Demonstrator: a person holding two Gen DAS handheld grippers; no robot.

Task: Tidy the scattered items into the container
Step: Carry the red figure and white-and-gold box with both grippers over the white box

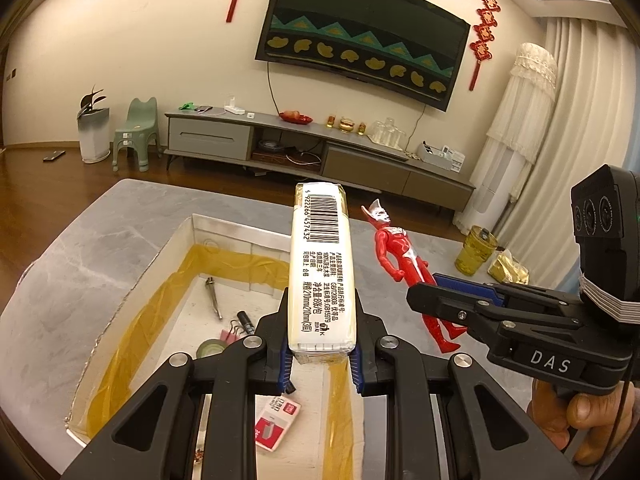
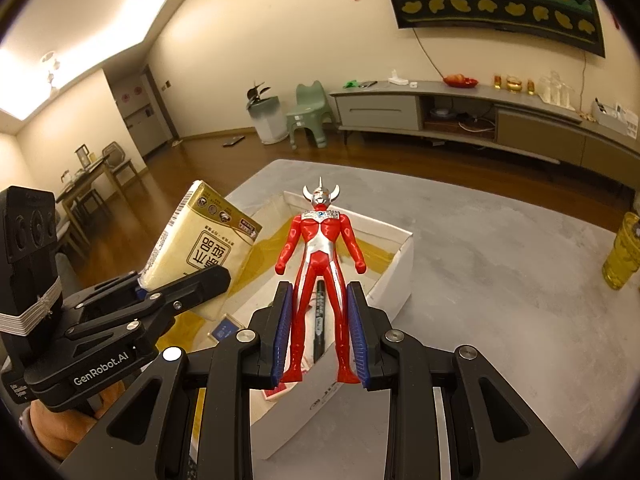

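My left gripper (image 1: 321, 312) is shut on a white tissue pack (image 1: 322, 268) with a barcode, held above the white box (image 1: 160, 252) lined with yellow tape. In the right wrist view the pack (image 2: 200, 240) tilts up from that gripper (image 2: 176, 280) at the left. A red and silver hero figure (image 2: 320, 248) stands upright between the blue pads of my right gripper (image 2: 320, 292), which is shut on its legs over the box's near right wall (image 2: 394, 272). The left wrist view shows the figure (image 1: 400, 248) and the right gripper (image 1: 436, 292) to the right of the pack.
Inside the box lie metal tweezers (image 1: 214, 298), a black marker (image 1: 246, 320), a tape roll (image 1: 212, 348) and a red staple box (image 1: 276, 424). On the grey marble table (image 1: 80, 272), a yellow glass jar (image 1: 478, 250) and a gold packet (image 1: 508, 268) sit at the far right.
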